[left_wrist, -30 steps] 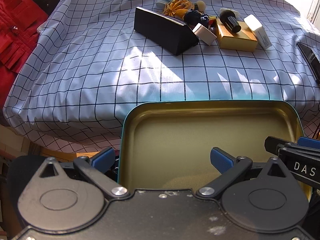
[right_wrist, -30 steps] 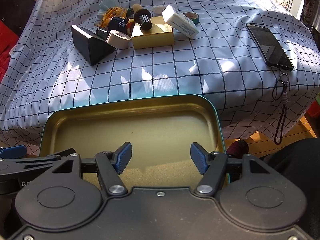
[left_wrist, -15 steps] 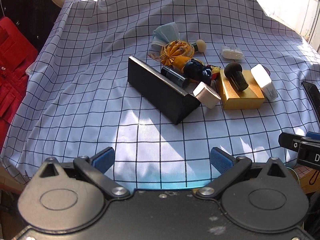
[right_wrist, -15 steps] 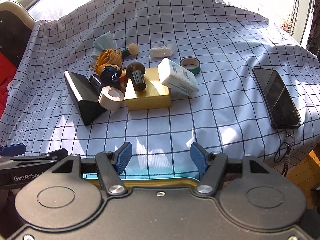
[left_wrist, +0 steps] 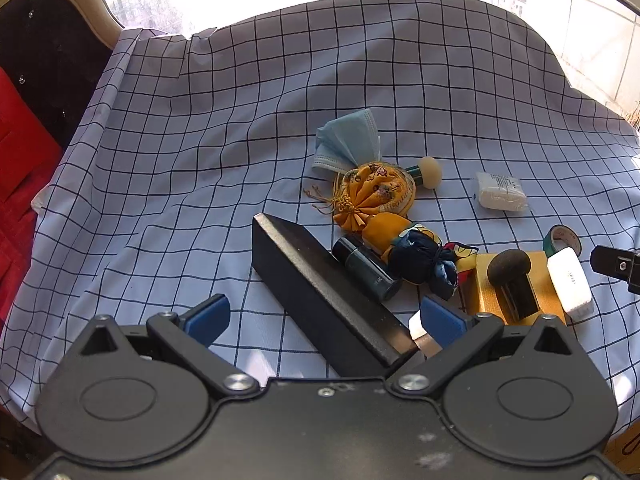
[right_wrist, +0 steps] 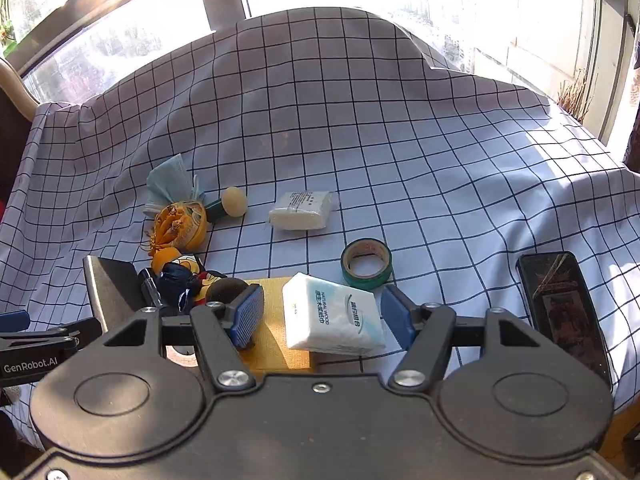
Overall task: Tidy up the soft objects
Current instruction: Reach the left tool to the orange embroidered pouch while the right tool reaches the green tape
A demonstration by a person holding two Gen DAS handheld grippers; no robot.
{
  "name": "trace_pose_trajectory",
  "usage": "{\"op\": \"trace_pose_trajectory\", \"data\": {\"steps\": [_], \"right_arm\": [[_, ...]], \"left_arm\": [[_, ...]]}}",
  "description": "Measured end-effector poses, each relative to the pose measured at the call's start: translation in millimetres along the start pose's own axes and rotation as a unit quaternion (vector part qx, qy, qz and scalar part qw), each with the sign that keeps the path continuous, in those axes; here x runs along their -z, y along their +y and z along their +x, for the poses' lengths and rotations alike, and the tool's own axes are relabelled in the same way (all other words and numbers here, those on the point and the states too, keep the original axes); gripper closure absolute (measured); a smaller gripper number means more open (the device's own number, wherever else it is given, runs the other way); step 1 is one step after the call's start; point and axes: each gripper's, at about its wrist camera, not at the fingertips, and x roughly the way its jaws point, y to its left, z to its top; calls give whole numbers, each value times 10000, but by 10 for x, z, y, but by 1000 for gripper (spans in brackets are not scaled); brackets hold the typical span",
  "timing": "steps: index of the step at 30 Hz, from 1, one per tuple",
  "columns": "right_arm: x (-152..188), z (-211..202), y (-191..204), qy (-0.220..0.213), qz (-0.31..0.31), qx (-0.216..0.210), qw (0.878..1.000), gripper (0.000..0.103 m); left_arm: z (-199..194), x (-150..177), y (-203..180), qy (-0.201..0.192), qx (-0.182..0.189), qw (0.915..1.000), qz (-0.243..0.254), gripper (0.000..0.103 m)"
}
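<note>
- Since a second ago both my grippers have swept off the gold-lined tin tray, which filled the lower view then and is out of sight now, and forward over the checked cloth (right_wrist: 360,128) to the pile of items.
- Landmark: the gold box (right_wrist: 276,332). My right gripper (right_wrist: 322,318) hangs just over it, jaws spread, unchanged in width across the earlier frames. The white tissue pack (right_wrist: 334,316) leaning on the box's right edge sits between the pads; neither pad presses it.
- My left gripper (left_wrist: 324,316) is left of the gold box (left_wrist: 500,292), jaws spread and holding nothing, above the near end of the black wedge-shaped box (left_wrist: 320,292).
- Soft items, relative to the gold box: dark blue cloth bundle (left_wrist: 420,260) just left of it; orange drawstring pouch (left_wrist: 372,196) and blue face mask (left_wrist: 348,144) beyond that; small white wrapped pack (right_wrist: 302,210) well behind it.
- Not soft, I judge: green tape roll (right_wrist: 366,262) behind-right of the box, phone (right_wrist: 560,304) far right, dark bottle (left_wrist: 368,268) against the wedge.
- Reading: nothing sorted yet. The right gripper looks lined up on the tissue pack as first pick.
- Caution: the pack is tilted and may slide off the box when squeezed.
</note>
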Motion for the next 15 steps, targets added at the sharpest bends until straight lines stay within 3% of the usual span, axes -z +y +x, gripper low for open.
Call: {"op": "trace_pose_trajectory", "data": {"steps": [9,15], "right_arm": [[5,322,-280,133,504,-221,9984,41],[-21,370,-434,55,836,-244,9962,41]], "left_arm": [[246,-59,-110,106,-17,9998,188,1],[443,-397,-128,110,53,9998,124,1]]}}
